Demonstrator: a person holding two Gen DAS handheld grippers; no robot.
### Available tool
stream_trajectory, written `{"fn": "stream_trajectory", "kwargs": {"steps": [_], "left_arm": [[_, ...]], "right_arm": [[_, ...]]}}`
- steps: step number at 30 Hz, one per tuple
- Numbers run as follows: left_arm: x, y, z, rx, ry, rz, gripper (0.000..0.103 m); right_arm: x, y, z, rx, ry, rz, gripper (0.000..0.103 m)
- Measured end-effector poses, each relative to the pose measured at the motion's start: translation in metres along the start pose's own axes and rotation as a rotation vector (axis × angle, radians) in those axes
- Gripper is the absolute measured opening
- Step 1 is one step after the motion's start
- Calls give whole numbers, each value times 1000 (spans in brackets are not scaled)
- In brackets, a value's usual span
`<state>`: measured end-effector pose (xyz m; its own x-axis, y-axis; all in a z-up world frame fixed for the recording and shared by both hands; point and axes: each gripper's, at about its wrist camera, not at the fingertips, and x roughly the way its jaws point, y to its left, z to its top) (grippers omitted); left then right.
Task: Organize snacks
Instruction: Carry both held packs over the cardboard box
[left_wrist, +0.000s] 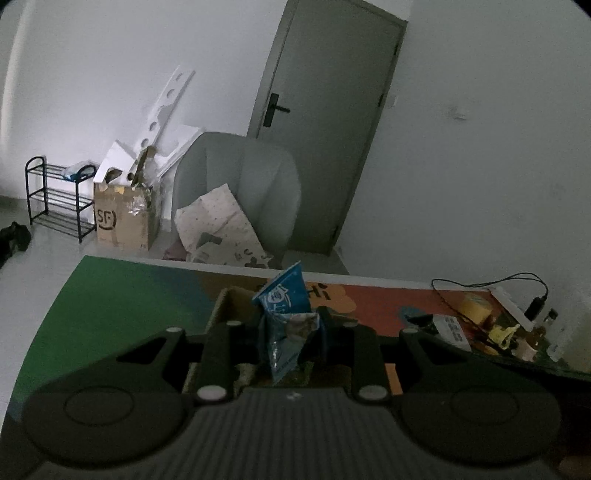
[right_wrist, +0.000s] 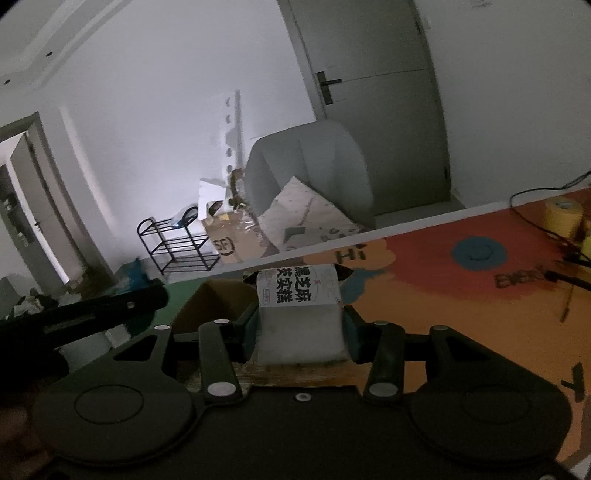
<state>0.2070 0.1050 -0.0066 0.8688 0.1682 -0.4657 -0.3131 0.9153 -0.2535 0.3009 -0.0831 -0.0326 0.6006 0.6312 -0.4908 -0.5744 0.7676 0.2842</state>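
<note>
The crinkly blue snack packet (left_wrist: 286, 317) is standing pretty much upright, squished in the middle and pinched between black fingers, with its top corner sticking up. The white snack box (right_wrist: 301, 314) with bold black Chinese lettering is getting squeezed from both sides too, printed face tilting up and away. Both are hovering just over an open cardboard box (right_wrist: 214, 302) sitting on the colourful mat.

Dim room: white walls (left_wrist: 480, 166), grey door (left_wrist: 325, 122), grey armchair (left_wrist: 240, 184), black shoe rack (left_wrist: 55, 199), SF cardboard box (left_wrist: 123, 218).
</note>
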Motion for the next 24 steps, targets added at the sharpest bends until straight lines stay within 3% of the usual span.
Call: {"fn": "stream_trajectory", "kwargs": {"steps": [14,16,18,24], "left_arm": [[11,31,5,-39,10,4,26],[15,37,6,-48,14,8,26],[19,41,5,-53,23,12,26],[35,37,3,-58,58,-19,26]], "right_arm": [[40,33,7,-17,55,59,45],[46,35,6,-26,61,71,55],[47,36,4,-38,54,31,63],[38,21,6,0,39,-16,66]]}}
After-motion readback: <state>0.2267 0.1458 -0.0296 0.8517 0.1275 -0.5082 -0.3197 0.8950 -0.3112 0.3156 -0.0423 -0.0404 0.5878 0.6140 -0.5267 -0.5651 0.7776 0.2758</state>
